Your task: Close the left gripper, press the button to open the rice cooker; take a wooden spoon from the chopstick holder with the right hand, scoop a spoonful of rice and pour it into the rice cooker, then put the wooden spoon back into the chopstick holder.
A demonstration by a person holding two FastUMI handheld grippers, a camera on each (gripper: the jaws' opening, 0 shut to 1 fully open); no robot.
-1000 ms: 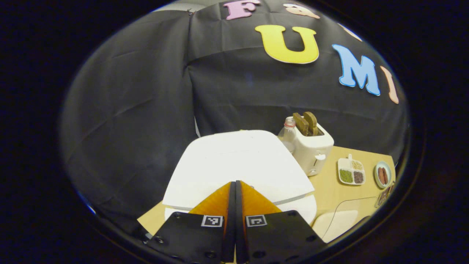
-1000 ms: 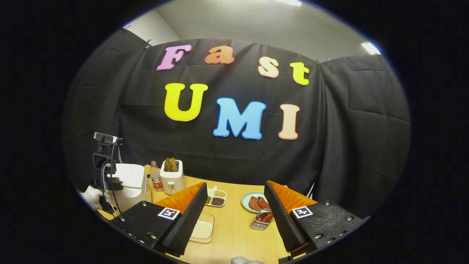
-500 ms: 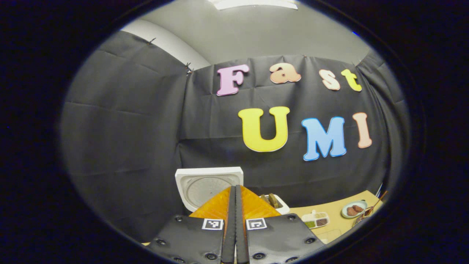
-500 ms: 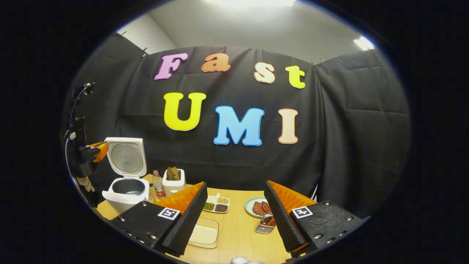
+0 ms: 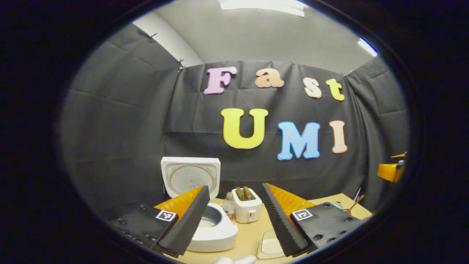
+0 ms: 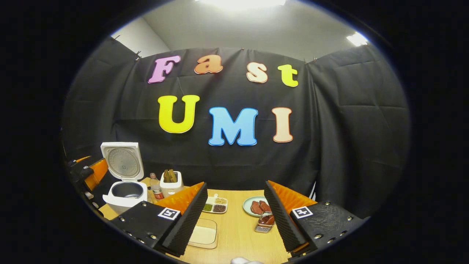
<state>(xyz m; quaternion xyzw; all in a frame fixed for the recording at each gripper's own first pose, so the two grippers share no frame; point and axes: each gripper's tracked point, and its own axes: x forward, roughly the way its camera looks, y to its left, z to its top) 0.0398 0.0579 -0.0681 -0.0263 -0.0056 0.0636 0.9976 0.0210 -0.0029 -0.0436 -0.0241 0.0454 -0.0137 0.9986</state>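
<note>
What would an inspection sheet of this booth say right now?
Surface: wooden table, bare in the middle.
Job's things: rice cooker with lid up; clear rice container; chopstick holder, contents unclear.
Clutter: toaster, bottle, divided grain dish, plate of meat.
Grippers: left gripper jaws apart, empty; right gripper jaws apart, empty.
Cables: nothing seen.
Surroundings: black cloth wall, ceiling lights.

Glossy plastic rice cooker (image 6: 126,192), wooden table (image 6: 238,234)
</note>
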